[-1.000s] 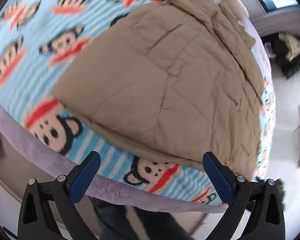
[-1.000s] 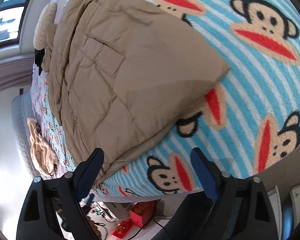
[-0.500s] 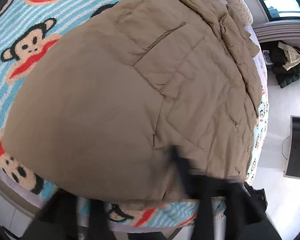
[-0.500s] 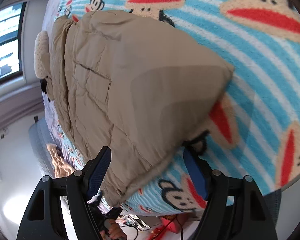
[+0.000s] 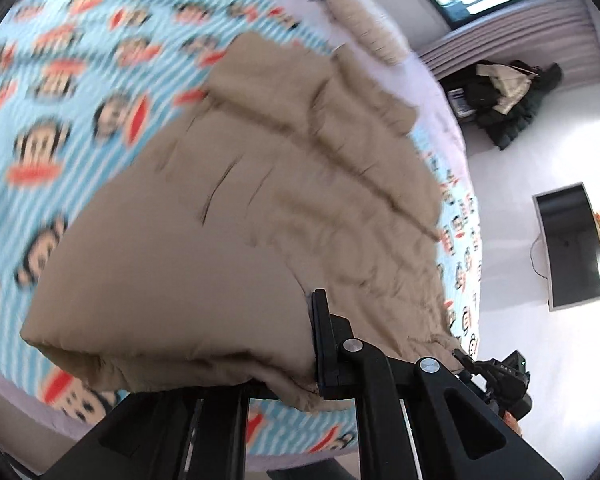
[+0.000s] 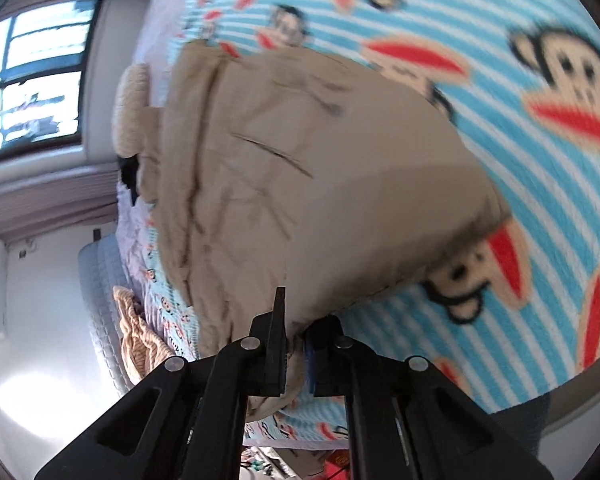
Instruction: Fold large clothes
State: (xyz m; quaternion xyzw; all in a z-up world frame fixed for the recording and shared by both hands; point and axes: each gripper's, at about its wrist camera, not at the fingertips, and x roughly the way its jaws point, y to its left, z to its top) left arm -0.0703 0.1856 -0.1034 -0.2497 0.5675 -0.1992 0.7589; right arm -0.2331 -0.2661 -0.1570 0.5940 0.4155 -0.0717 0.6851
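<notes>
— Left wrist view first: left gripper (image 5: 320,344) clamped on the near hem of the tan quilted coat (image 5: 260,208), jaws just closed, fabric bunched against the one finger (image 5: 326,336) in sight, the other buried under the cloth. Gripped hem raised clear of the monkey-print blanket (image 5: 72,92).

— And the rest of the coat?

— Spread across the bed, running away towards the cream fleece pillow (image 5: 366,20) at the far end. Seams and a slanted pocket slit showing, though blurred. Off the bed: a dark pile of clothes (image 5: 504,96) on the floor by the wall, a flat screen (image 5: 572,248) further along.

— Right wrist view?

— Right gripper (image 6: 296,354) likewise shut on the coat's near edge, jaws just closed, a fold of tan cloth pinched between the fingers (image 6: 278,344). Nearest corner lifted, casting a shadow on the blanket's stripes to the right. Window (image 6: 32,80) upper left, a beige knit garment (image 6: 140,340) lying at the bed's left edge.

— Both grips on the same hem?

— Probably the same bottom edge at two separate spots; hard to confirm through the blur.
</notes>
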